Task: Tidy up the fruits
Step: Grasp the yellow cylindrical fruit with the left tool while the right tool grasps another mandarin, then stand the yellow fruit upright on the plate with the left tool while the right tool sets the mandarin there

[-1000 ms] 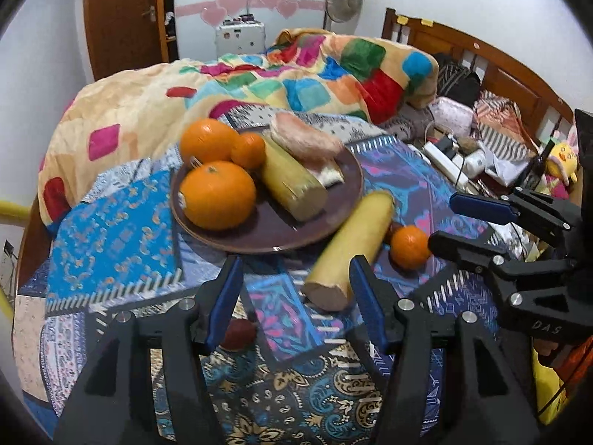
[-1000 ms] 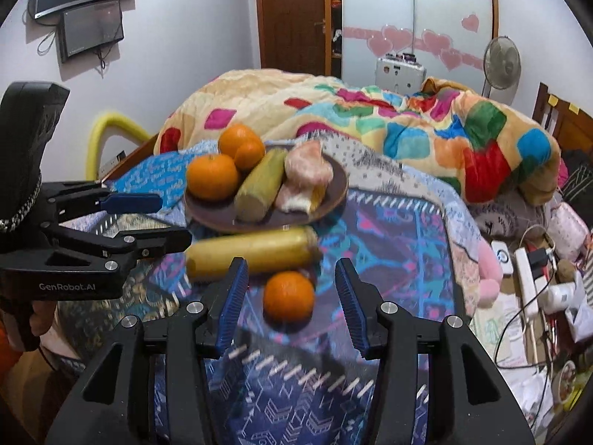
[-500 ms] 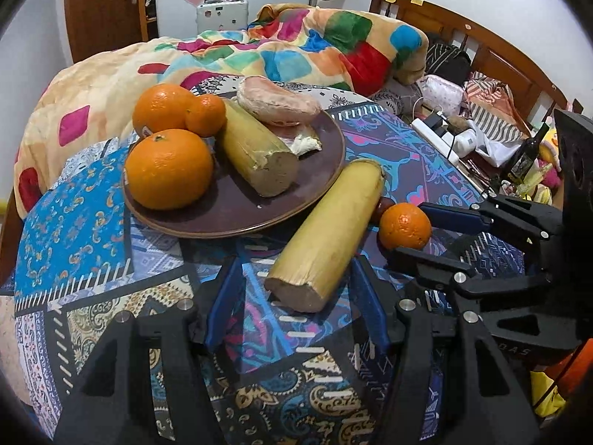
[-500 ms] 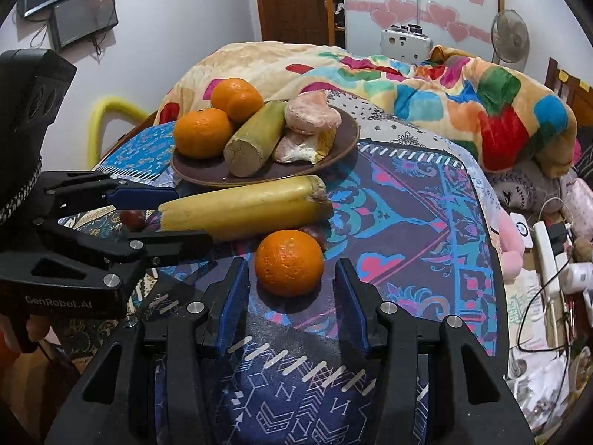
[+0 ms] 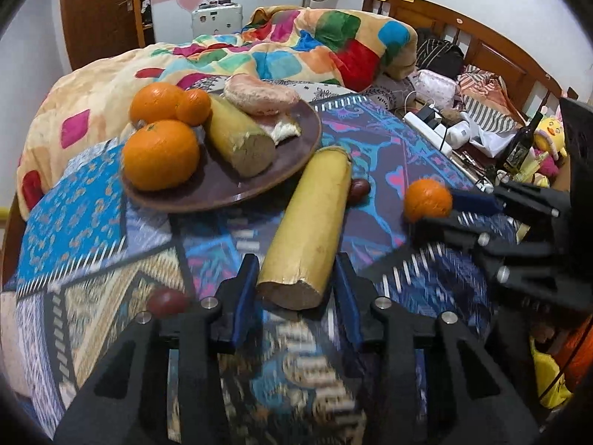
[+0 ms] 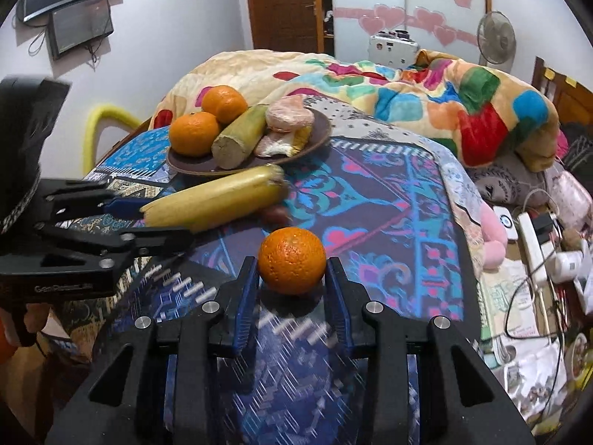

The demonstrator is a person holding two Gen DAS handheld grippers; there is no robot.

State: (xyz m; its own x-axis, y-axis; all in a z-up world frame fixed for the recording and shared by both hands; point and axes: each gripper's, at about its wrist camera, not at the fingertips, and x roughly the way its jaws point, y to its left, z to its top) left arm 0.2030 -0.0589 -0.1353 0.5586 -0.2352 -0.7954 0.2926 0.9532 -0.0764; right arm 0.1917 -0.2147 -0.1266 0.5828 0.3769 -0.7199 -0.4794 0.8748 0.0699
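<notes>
Left tongs (image 5: pixel 296 282) stand apart around the yellow fruit log (image 5: pixel 311 230); right tongs (image 6: pixel 291 282) apart, flanking the orange (image 6: pixel 292 259).

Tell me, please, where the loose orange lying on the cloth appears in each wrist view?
Left wrist: the loose orange sits right of centre, at the right tongs' tips.
Right wrist: the loose orange is at centre, between the right tongs' fingers.
Shared landmark: the brown plate.

Four oranges (image 5: pixel 427 200), two yellow cylinders (image 5: pixel 310 228), two dark fruits (image 5: pixel 167 301) (small), one plate (image 5: pixel 222 189).
</notes>
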